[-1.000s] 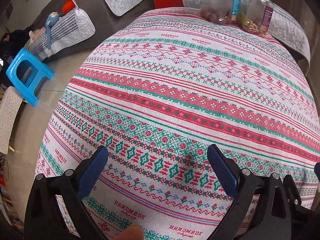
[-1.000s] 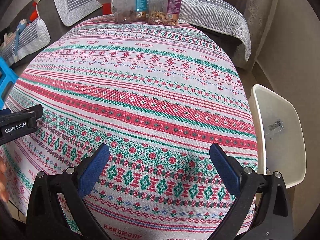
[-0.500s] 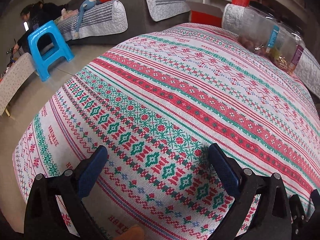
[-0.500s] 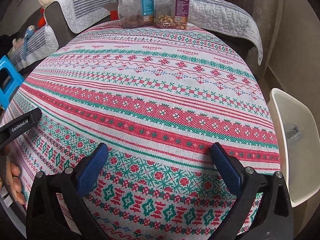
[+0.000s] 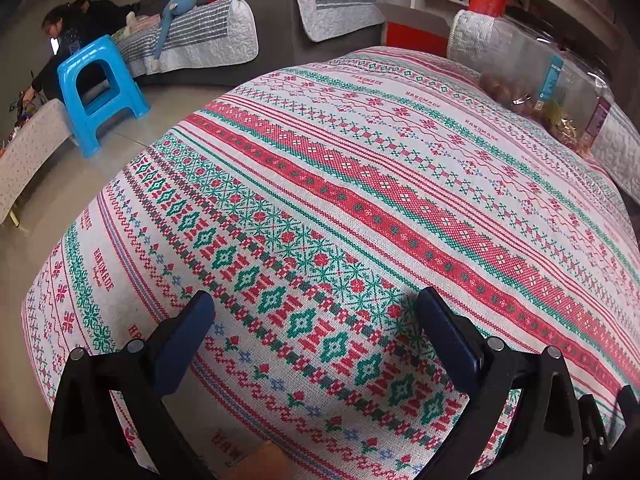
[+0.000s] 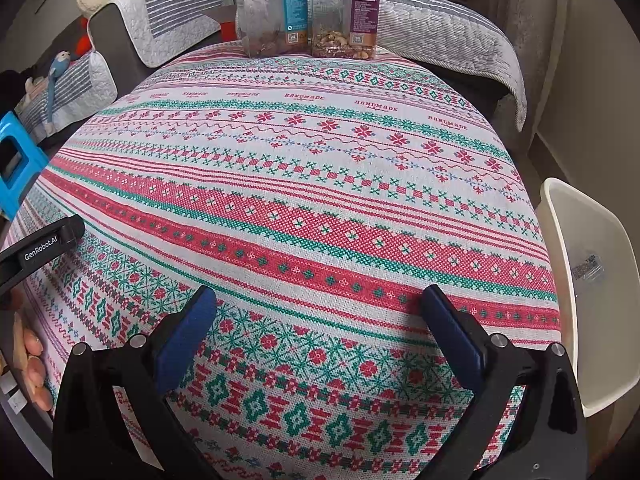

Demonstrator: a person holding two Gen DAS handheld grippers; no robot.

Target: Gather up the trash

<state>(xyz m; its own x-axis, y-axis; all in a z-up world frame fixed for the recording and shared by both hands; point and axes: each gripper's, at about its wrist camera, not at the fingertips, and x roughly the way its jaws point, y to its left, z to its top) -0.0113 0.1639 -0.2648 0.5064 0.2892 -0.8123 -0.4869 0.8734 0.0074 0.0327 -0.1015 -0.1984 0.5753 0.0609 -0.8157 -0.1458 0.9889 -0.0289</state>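
Note:
No loose trash shows on the patterned tablecloth (image 6: pixel 320 200) in either view. A white bin (image 6: pixel 588 280) stands beside the table's right edge, with a small clear scrap (image 6: pixel 586 270) inside. My left gripper (image 5: pixel 314 308) is open and empty over the near left part of the cloth (image 5: pixel 360 200). My right gripper (image 6: pixel 318 302) is open and empty over the near middle. The left gripper's body (image 6: pixel 40 248) shows at the left edge of the right wrist view.
Two clear snack jars (image 6: pixel 308 12) stand at the table's far edge; they also show in the left wrist view (image 5: pixel 548 92). A blue stool (image 5: pixel 100 92) and a grey sofa (image 5: pixel 248 20) are on the left. A person (image 5: pixel 68 36) is by the sofa.
My left gripper has swung left, bringing the stool and sofa further into view. My right gripper has moved slightly forward over the cloth. Both stay open.

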